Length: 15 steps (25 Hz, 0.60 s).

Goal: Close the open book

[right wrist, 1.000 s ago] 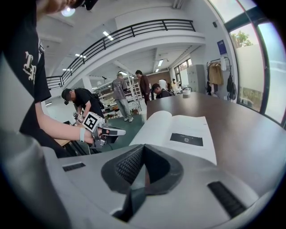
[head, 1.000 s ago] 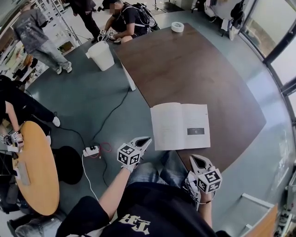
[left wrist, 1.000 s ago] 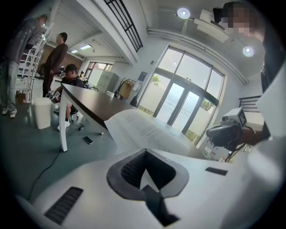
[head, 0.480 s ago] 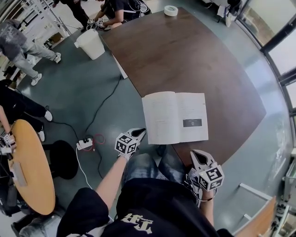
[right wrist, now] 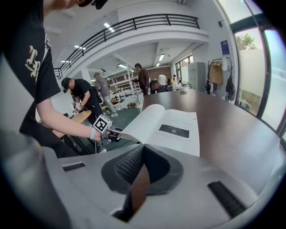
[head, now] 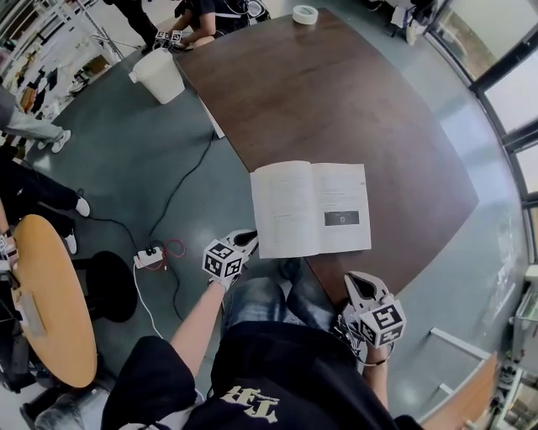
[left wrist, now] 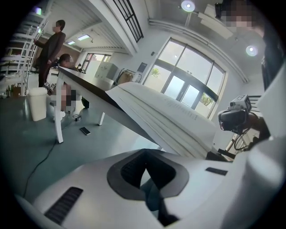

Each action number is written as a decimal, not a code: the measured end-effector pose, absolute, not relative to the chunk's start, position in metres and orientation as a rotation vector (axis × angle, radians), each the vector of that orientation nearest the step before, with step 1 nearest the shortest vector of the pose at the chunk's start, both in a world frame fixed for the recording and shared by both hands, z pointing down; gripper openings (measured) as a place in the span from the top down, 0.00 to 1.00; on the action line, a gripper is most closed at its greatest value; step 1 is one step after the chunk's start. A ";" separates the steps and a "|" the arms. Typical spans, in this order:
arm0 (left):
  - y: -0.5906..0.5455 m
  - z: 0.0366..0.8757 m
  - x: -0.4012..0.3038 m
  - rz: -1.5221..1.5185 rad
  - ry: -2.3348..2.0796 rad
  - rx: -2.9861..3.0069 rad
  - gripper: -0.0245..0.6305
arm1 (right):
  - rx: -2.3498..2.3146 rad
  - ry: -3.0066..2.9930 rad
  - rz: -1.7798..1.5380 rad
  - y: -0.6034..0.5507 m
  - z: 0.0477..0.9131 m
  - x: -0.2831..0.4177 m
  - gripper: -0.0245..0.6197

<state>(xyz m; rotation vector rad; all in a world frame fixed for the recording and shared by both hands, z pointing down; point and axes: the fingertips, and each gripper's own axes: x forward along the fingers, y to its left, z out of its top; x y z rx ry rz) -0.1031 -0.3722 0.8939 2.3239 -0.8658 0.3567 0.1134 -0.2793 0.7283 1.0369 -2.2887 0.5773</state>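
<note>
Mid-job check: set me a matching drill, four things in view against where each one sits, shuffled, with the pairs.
1 open book
2 roll of tape
3 white bin
4 power strip

A floor, off the table's far left corner
B tabletop, far end
C near table edge, left page overhanging
D floor, beside a red cable loop

Pairs: 1-C, 2-B, 3-A, 4-D

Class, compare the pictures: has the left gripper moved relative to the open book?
Yes, slightly: the left gripper has edged nearer the open book's overhanging left page.
</note>
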 end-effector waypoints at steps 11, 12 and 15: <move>-0.365 0.835 -0.099 0.322 -0.870 2.327 0.95 | 1.052 -2.301 0.581 -0.272 0.681 0.111 0.98; -0.364 0.829 -0.097 0.323 -0.866 2.327 0.95 | 1.057 -2.301 0.578 -0.272 0.676 0.112 0.98; -0.362 0.815 -0.091 0.332 -0.847 2.333 0.95 | 1.076 -2.298 0.580 -0.269 0.660 0.113 0.98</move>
